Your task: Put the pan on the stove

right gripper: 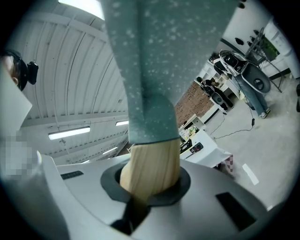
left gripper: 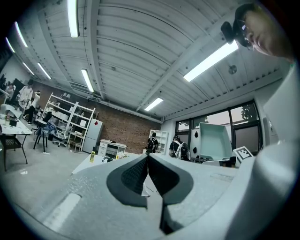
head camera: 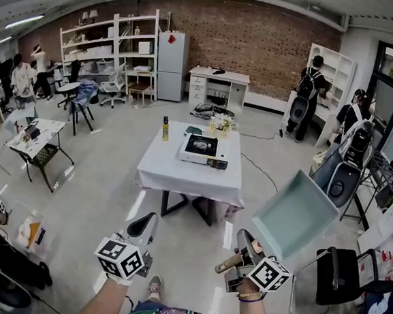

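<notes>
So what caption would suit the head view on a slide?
Right gripper grips the pale green pan by its handle; the stove waits on the table ahead.

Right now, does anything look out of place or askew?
Only the teal square pan: it hangs tipped on edge in the air, clamped by its wooden handle in the right tongs, well short of the stove on the white table.

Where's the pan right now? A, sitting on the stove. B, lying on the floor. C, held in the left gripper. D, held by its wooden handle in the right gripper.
D: the right gripper has its jaws closed on the wooden handle of the pan, which is up in the air, well short of the stove on the white table.
</notes>
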`<state>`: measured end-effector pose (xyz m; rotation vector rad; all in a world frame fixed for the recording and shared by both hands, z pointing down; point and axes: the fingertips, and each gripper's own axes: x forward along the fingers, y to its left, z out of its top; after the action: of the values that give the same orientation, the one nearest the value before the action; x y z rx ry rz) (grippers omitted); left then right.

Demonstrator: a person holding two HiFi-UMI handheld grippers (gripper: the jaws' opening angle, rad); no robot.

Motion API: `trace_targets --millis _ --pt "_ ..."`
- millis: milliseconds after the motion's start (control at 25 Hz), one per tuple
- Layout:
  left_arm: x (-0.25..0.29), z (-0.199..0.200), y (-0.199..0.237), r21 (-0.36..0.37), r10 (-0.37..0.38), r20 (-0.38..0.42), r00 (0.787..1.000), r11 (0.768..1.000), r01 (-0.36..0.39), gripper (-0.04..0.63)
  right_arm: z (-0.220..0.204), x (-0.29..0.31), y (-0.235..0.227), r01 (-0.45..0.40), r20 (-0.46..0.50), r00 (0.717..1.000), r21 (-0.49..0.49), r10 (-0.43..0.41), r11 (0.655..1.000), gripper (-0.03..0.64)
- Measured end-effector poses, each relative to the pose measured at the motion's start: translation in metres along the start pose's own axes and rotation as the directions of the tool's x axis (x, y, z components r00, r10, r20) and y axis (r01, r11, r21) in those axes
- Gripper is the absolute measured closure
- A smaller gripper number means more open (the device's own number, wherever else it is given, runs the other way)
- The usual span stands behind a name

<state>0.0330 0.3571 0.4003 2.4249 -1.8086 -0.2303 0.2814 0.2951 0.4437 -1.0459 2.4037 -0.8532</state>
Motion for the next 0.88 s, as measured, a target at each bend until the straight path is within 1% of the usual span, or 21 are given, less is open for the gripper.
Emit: trace_targets --millis 160,320,520,760,880 --pt "0.002 -0.001 0.001 0.002 -0.001 -0.008 1.000 1.000 0.001 0.577 -0.003 0.004 -0.001 -0.006 -0.007 1.000 0.027 0.006 1.000 0.588" --pt "0.005 -0.005 0.002 -0.004 0.004 -0.011 1.000 1.000 -0.004 0.577 -0.005 0.009 -0.007 -0.004 -0.016 1.000 0.025 0.004 1.000 0.588" --pt "0.013 -0.008 0.018 -0.009 0.019 -0.029 0.999 1.000 -0.019 0.577 -0.006 0.031 -0.008 -0.014 -0.031 0.999 0.025 0.015 1.000 0.588" --pt "0.047 -0.008 0.046 -0.014 0.024 -0.021 0.999 1.000 -0.024 0.577 -0.002 0.068 -0.017 -0.027 -0.049 0.998 0.017 0.028 0.999 0.588" --pt "0.071 -0.007 0.061 -0.019 0.014 -0.019 1.000 1.000 -0.014 0.577 0.003 0.091 -0.024 -0.030 -0.057 0.998 0.016 0.031 0.999 0.588"
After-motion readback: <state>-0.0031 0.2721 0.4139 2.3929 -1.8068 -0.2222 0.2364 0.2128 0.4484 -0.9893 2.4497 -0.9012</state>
